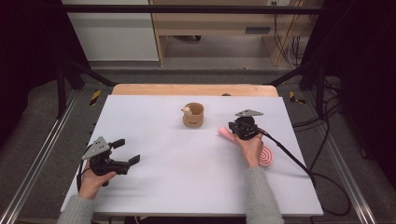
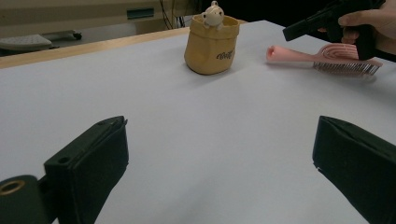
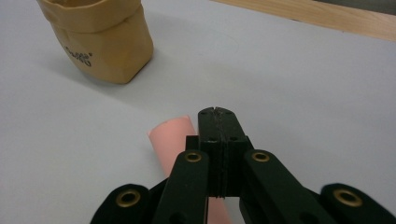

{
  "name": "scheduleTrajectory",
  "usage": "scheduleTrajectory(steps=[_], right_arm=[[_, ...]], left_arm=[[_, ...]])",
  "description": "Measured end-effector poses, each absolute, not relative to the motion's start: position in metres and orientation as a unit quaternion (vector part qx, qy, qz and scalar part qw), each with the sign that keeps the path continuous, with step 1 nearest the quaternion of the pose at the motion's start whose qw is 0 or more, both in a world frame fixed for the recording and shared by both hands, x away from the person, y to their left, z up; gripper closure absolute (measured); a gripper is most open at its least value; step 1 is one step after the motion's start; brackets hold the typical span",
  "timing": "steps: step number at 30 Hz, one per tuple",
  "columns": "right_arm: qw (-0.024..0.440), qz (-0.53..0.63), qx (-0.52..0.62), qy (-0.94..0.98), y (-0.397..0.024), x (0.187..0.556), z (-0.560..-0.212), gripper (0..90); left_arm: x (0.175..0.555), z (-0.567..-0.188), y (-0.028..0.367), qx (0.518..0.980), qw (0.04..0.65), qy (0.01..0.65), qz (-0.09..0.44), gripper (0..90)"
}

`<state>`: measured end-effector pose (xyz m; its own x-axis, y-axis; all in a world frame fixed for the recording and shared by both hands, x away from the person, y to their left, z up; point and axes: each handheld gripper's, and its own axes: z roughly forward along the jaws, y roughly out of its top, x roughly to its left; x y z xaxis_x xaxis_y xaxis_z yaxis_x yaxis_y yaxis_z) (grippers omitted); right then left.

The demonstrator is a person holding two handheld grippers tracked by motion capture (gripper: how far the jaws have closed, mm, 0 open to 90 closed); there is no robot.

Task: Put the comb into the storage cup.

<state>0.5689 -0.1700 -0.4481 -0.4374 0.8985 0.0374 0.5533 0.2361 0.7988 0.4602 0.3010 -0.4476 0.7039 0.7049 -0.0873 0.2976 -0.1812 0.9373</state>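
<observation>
A pink hairbrush lies flat at the right of the white table, its handle pointing toward a tan pouch. A small white figure peeks from the pouch's top. My right gripper hovers just over the handle end, jaws pressed together with nothing between them; in the right gripper view its tips sit above the handle. My left gripper rests at the near left, jaws wide apart over bare table, nothing held.
A wooden strip runs along the table's far edge. Black frame bars and metal rails flank the table. The right gripper's cable trails off the right side. Floor and furniture lie beyond.
</observation>
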Motion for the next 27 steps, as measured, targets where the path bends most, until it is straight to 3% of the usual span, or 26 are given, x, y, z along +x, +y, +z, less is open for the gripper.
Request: scheduleTrajectory(steps=[27], right_arm=[[0.184, 0.338, 0.474, 0.792, -0.1645, 0.5687, -0.4522, 90.0]], left_arm=[[0.4603, -0.4476, 0.3011, 0.746, 0.544, 0.337, 0.188, 3.4]])
